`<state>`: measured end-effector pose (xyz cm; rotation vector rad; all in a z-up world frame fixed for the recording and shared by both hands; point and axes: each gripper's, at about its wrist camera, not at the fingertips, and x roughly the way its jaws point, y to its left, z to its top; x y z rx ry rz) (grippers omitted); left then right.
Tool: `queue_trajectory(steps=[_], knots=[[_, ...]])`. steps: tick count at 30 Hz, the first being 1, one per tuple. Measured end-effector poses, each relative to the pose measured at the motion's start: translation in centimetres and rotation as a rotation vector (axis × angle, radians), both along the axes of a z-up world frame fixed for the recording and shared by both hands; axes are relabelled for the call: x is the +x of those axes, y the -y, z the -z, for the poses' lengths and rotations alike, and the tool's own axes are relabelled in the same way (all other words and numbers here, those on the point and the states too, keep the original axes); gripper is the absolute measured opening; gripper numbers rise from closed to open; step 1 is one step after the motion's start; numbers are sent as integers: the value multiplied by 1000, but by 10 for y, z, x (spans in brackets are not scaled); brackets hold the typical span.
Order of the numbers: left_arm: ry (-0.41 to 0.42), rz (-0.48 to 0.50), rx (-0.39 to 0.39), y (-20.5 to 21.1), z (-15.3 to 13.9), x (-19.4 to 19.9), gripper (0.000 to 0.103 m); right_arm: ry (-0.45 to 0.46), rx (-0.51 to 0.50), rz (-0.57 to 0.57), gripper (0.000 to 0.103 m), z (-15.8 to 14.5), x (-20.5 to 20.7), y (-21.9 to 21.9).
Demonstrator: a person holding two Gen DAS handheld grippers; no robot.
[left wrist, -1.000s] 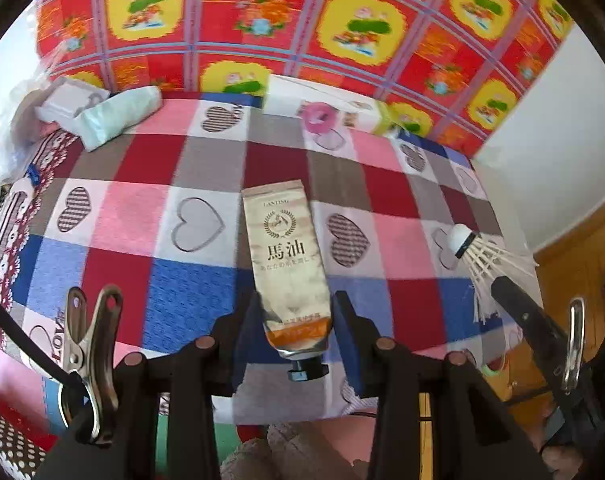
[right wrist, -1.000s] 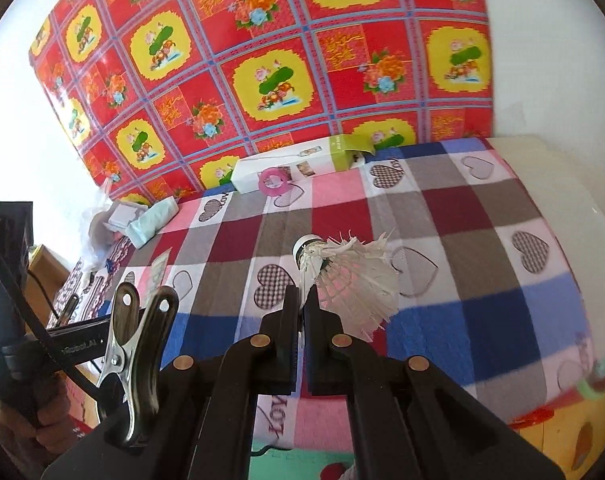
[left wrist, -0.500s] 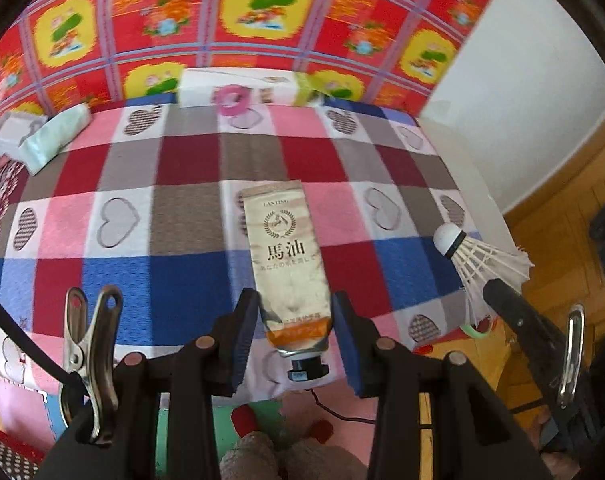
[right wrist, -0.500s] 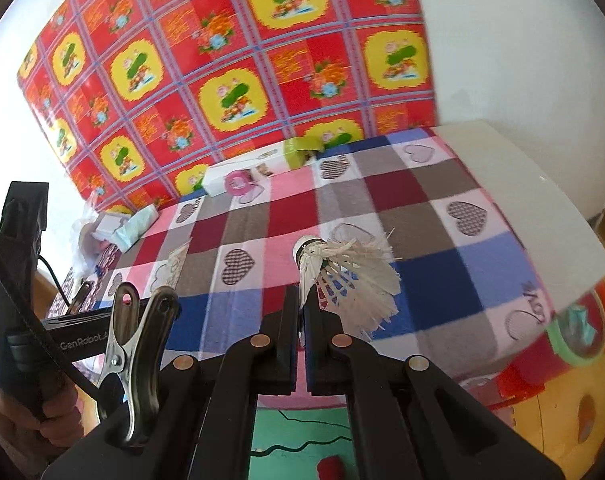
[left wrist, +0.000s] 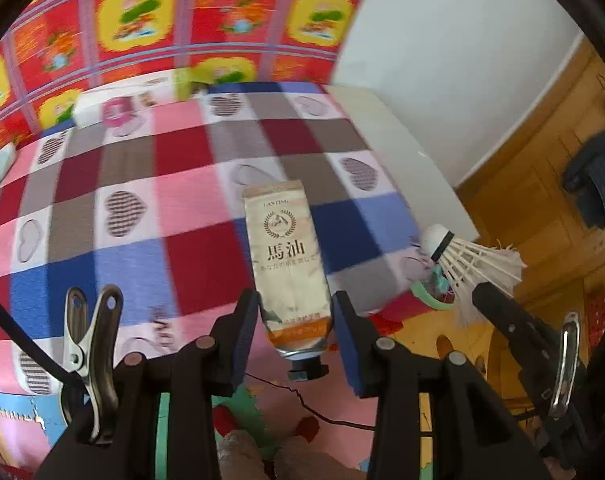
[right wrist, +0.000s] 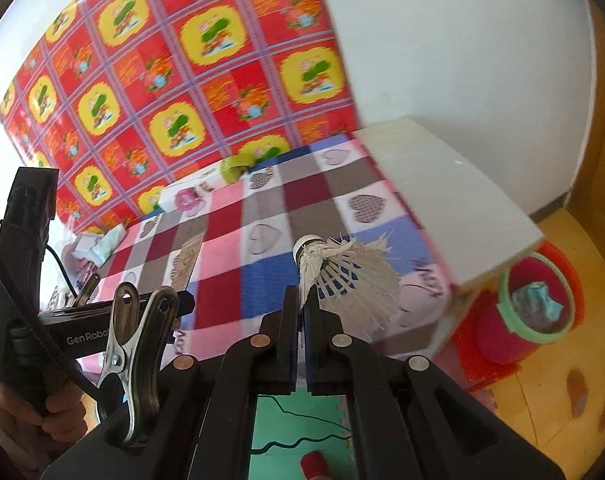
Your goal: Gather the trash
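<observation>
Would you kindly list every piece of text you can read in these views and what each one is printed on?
"LANTING": top of the cream tube in the left gripper.
"馬油": large characters mid-tube.
Smaller Japanese line beneath and print above the orange band: too small to read.
"GenRobo", cut off: left gripper's body.
Tablecloth lettering: blurred.

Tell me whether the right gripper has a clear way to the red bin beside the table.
Probably yes. The right gripper, its jaws shut on the shuttlecock, is off the table's corner; the bin stands open below with nothing between, though some trash already lies in it.
</observation>
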<state>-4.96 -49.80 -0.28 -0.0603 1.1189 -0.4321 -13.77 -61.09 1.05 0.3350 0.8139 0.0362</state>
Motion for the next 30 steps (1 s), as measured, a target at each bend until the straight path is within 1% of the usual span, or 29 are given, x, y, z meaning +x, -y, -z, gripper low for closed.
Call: queue_trajectory(steps=[5,13,24,25,30], knots=[[7,47,-7,45,-4,-13,40,7,-6,41,3,-4,-20,39],[6,92,-15,114,-6,-36,40,14,-18,89,3,-6,-51,105],[7,149,-36,199,-6,-55,40,-2,-39,123,3,4,-82,188],[4,161,-39,207,-6,-56,40,-6,-62,143,3,5,-84,196],[2,218,-39,239,-5,-57,40,-20,-63,201,3,9,-93,228]])
